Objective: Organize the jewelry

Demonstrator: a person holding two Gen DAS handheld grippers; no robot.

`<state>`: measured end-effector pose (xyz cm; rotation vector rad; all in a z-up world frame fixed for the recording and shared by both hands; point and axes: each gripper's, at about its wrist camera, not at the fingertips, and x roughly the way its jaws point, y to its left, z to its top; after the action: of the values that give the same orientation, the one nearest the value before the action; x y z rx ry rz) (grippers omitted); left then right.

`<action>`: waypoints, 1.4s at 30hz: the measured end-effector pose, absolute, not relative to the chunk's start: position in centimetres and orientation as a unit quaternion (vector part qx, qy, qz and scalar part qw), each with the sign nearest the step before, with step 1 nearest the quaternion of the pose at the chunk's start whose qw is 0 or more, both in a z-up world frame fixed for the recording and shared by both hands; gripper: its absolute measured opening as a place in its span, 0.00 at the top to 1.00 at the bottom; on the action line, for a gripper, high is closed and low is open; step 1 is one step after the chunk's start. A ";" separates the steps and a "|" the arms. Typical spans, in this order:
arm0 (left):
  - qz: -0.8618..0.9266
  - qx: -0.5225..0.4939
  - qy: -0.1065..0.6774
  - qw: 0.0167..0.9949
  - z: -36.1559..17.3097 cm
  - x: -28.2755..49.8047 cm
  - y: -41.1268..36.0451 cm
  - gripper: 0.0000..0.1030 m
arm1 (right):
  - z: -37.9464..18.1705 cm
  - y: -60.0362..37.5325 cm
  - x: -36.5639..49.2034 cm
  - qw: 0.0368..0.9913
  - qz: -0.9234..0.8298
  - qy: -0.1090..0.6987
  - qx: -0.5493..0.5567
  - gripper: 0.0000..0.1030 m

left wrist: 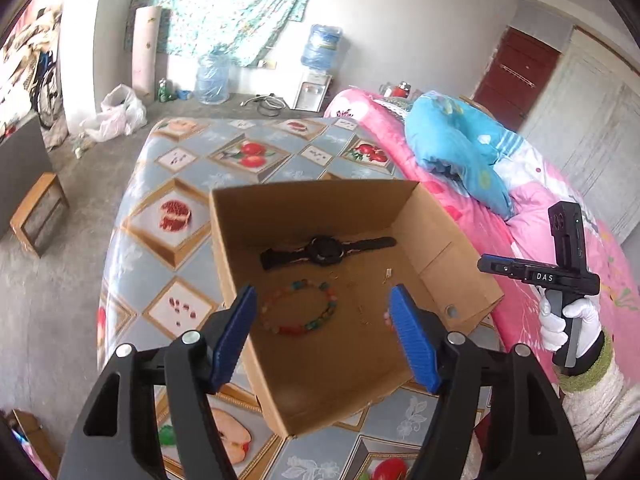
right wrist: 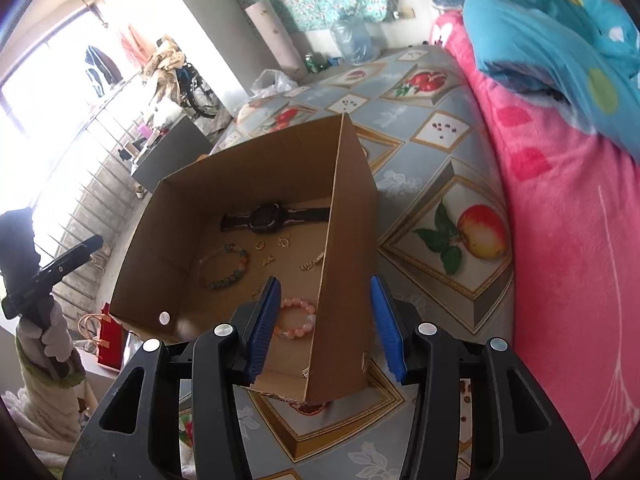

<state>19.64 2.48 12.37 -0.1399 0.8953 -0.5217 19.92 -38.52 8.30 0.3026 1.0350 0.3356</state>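
An open cardboard box (left wrist: 320, 208) (right wrist: 352, 240) stands on the fruit-print table. Inside lie a black watch (left wrist: 326, 251) (right wrist: 268, 218), a multicoloured bead bracelet (left wrist: 300, 308) (right wrist: 224, 266), a pink bead bracelet (right wrist: 294, 318), small gold rings (right wrist: 260, 245) and a thin gold chain (right wrist: 312, 264). My left gripper (left wrist: 324, 336) is open and empty, hovering above the box over the multicoloured bracelet. My right gripper (right wrist: 326, 322) is open and empty, its fingers straddling the box's right wall above the pink bracelet.
The table (left wrist: 180, 208) carries a fruit-patterned cloth. A pink quilt (right wrist: 560, 240) with a blue pillow (left wrist: 452, 148) lies to the right. The right hand with its gripper body (left wrist: 560, 276) shows beside the box. A wooden stool (left wrist: 38, 212) stands on the floor at left.
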 end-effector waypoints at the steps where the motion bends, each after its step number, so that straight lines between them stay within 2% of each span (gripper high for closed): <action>1: -0.246 -0.081 0.440 0.860 11.2 19.5 2.8 0.35 | 7.6 -38.4 20.0 0.836 0.163 0.502 0.152 0.56; 5: -0.236 -0.106 0.460 0.849 7.9 19.4 3.1 0.34 | 6.7 -37.2 19.4 0.820 0.170 0.523 0.158 0.58; 12: -0.228 -0.120 0.468 0.846 5.8 19.5 3.3 0.29 | 7.4 -36.1 17.1 0.826 0.155 0.523 0.142 0.58; 42: -0.206 -0.099 0.451 0.863 5.3 13.0 2.8 0.25 | 6.4 -36.1 11.4 0.830 0.145 0.506 0.184 0.58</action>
<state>12.98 2.84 5.27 -0.2068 0.9460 -0.4315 11.40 -36.10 6.41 0.3899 1.0741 0.3075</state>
